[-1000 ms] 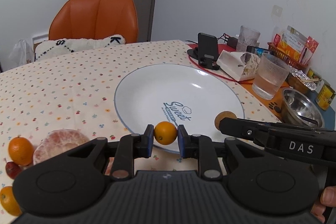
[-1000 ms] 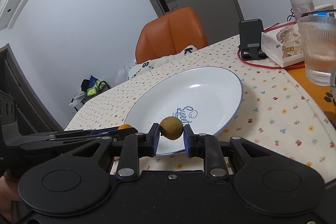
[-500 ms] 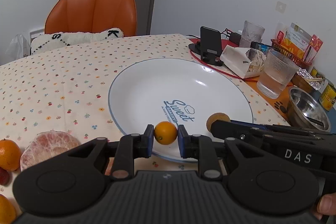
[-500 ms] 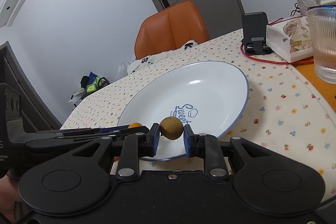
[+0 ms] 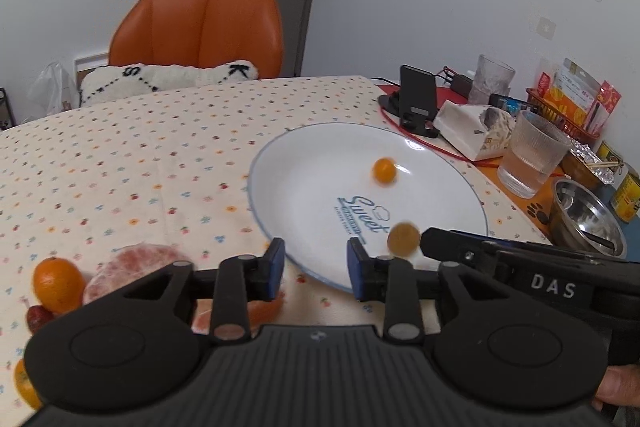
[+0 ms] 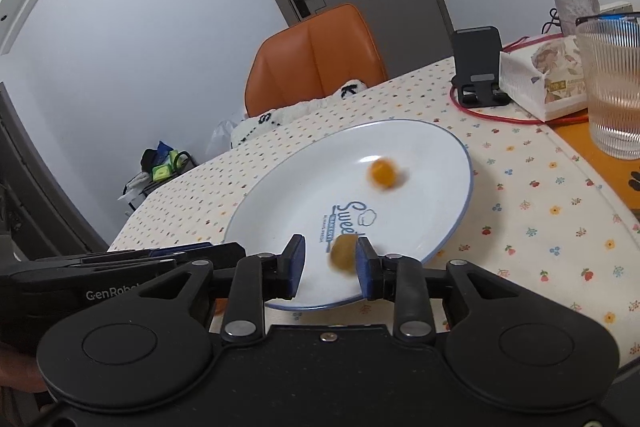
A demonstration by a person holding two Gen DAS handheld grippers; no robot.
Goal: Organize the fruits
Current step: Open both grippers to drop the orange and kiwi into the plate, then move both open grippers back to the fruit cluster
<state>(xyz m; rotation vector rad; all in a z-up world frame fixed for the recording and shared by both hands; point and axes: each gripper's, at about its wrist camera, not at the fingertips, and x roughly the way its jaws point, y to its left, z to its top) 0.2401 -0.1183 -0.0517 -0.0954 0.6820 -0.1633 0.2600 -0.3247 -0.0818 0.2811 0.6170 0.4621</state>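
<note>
A white plate [image 5: 304, 187] printed "Sweet" lies on the dotted tablecloth. A small orange fruit [image 5: 385, 170] sits blurred on the plate's far half, also in the right wrist view as the orange fruit [image 6: 382, 173]. My left gripper [image 5: 316, 269] is open and empty at the plate's near rim. My right gripper [image 6: 330, 265] is open over the near rim of the plate [image 6: 280, 219]. A blurred brown fruit [image 6: 343, 253] hangs loose between its pads, close to the right one. From the left wrist the brown fruit [image 5: 404, 238] shows just off the right gripper's tip.
At the near left lie an orange [image 5: 58, 283], a peeled pink citrus [image 5: 140, 263] and a small red fruit [image 5: 38, 319]. A ribbed glass [image 5: 536, 155], a steel bowl [image 5: 584, 223], a tissue box [image 5: 472, 131] and a phone stand [image 5: 418, 99] crowd the right. An orange chair [image 5: 200, 27] stands behind.
Both grippers opened. The small orange fruit left the left gripper and moved to the plate's far side. The brown fruit came loose between the right pads. The left gripper shifted left.
</note>
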